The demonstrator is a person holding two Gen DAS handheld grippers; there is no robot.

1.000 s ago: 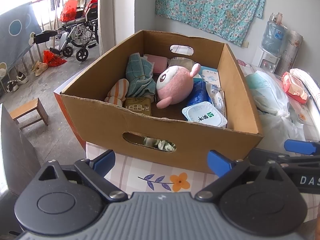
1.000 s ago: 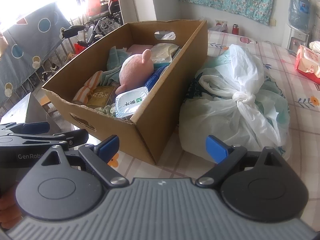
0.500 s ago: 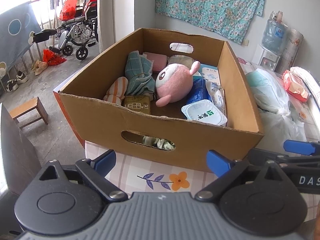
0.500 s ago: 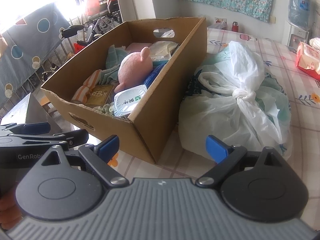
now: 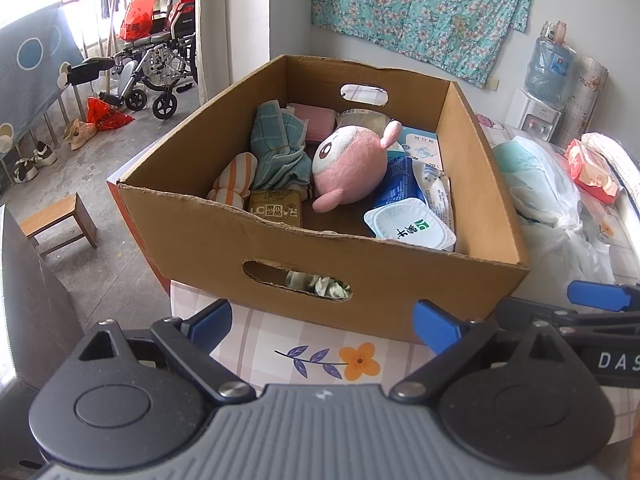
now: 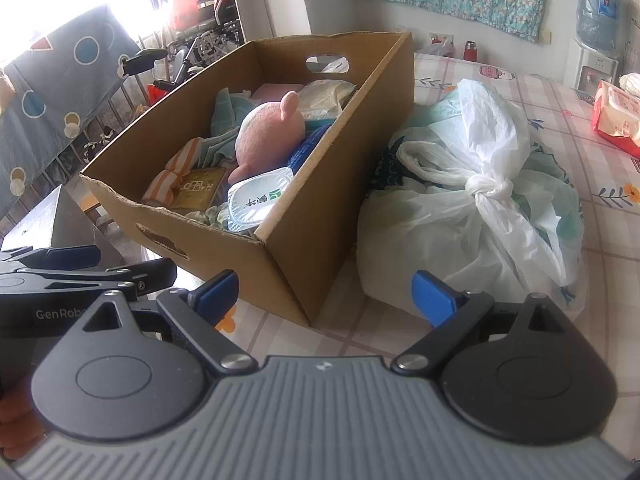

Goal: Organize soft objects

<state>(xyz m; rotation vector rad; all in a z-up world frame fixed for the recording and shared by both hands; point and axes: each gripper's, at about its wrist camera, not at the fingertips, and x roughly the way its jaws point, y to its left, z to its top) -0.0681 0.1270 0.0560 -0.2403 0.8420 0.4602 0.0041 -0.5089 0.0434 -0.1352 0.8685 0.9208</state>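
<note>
The pink plush toy [image 5: 350, 166] lies mid-box in the cardboard box [image 5: 320, 256], straight ahead of the left gripper [image 5: 322, 320], which hangs released at the near wall. The right gripper [image 6: 326, 292], also spread and empty, sits off the box's near right corner, so the left seems nearer.

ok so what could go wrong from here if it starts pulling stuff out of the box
1. The cardboard box overhangs the table edge on its left side, so a hard tug could tip or slide it off.
2. The pink plush lies on wipes packs; lifting it may drag them.
3. The tied plastic bag presses against the box, crowding the right gripper.
</note>
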